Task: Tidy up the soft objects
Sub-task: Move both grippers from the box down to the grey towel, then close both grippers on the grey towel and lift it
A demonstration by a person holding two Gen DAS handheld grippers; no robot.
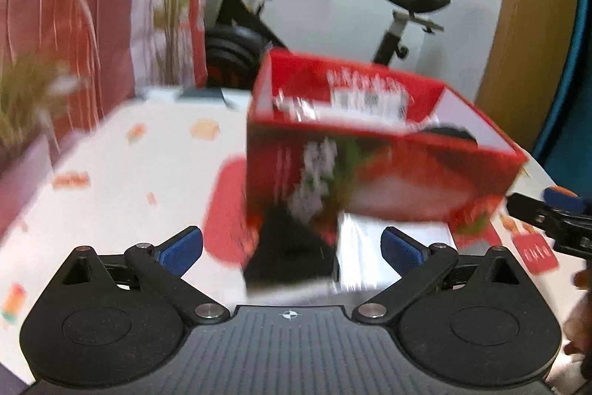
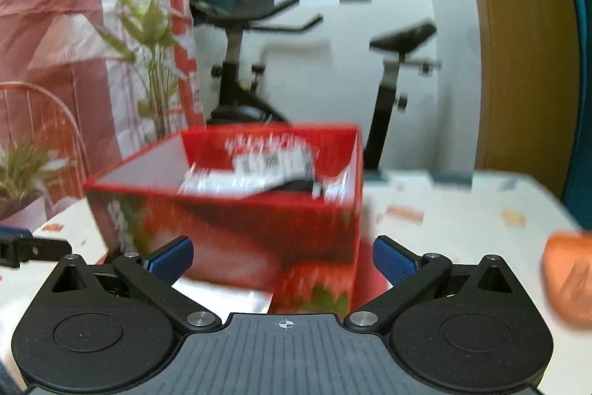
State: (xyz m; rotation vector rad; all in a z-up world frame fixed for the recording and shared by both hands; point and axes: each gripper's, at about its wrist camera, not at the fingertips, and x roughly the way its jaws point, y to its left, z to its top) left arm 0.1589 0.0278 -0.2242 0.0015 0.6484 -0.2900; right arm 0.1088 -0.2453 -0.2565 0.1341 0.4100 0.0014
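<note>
Both sets of jaws gape wide and empty; the red box (image 1: pixel 370 169) stands on the desk (image 1: pixel 111 173) at twelve o'clock, just beyond the left gripper (image 1: pixel 292 247) and right gripper (image 2: pixel 283 260).

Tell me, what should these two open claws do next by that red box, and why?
Probably ease the left gripper forward onto the dark item lying before the red box. Both grippers stand open and empty, that item is still outside the box, and it sits right between the left gripper's blue pads.
</note>
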